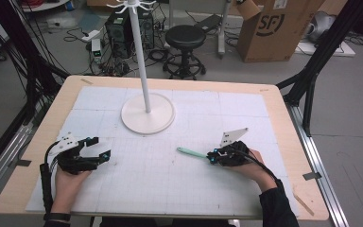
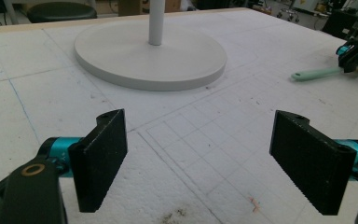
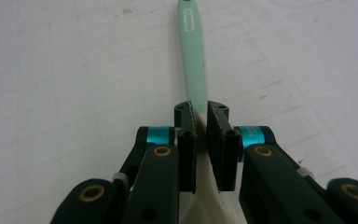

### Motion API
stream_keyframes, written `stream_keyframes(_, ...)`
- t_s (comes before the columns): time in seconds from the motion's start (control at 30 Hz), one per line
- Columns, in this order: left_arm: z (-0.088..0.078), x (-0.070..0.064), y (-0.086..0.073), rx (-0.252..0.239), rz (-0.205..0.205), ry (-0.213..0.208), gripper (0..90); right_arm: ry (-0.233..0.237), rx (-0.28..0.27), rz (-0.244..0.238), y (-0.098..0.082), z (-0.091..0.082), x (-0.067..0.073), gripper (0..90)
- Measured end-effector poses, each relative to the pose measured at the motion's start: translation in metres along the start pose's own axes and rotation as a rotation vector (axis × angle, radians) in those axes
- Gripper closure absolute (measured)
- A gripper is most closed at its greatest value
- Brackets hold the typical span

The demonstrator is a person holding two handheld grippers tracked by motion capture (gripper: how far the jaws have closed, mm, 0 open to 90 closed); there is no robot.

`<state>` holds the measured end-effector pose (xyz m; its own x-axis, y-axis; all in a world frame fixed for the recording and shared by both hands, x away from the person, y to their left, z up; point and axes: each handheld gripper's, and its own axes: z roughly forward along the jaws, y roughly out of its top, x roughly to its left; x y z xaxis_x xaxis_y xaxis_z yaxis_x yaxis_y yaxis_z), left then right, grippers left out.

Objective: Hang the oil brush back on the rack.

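One mint-green spatula [image 3: 192, 51] with a cream-coloured working end, lying flat on the white gridded mat [image 1: 170, 189], in front of and to the right of the white hanger stand [image 1: 147, 113], well apart from its round base. One right gripper [image 3: 200, 122], jaws closed on the spatula at the junction of green handle and cream end; the handle projects forward from the jaws toward the stand side. One left gripper [image 2: 200, 158], jaws wide apart and holding nothing, resting on the mat in front of and to the left of the stand base. One stand, upright, with hooks at the top. Risks, as judged: the grip sits at one end of the spatula, so on lifting the long handle may droop or swivel between the pads; a smooth, narrow neck may slip out; swinging the handle toward the stand could knock its pole.
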<state>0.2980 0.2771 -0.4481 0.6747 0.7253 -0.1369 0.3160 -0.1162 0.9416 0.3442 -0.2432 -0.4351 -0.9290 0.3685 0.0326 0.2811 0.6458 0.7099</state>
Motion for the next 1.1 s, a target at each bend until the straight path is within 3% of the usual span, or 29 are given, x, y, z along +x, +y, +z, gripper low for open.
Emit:
stream_keyframes(0.3,0.000,0.000,0.000,0.000,0.002,0.000,19.7,-0.018,-0.103,0.053,0.015,-0.011,0.000,83.2)
stream_keyframes(0.57,0.000,0.000,0.000,0.003,0.002,0.002,19.7,-0.045,-0.220,0.105,0.042,-0.028,-0.002,83.2)
stream_keyframes(0.8,0.000,0.000,0.000,0.003,-0.002,-0.001,19.7,-0.055,-0.271,0.110,0.068,-0.040,-0.003,83.1)
stream_keyframes(1.1,0.000,0.000,0.000,0.004,-0.001,0.000,19.7,-0.070,-0.312,0.062,0.118,-0.062,-0.004,83.2)
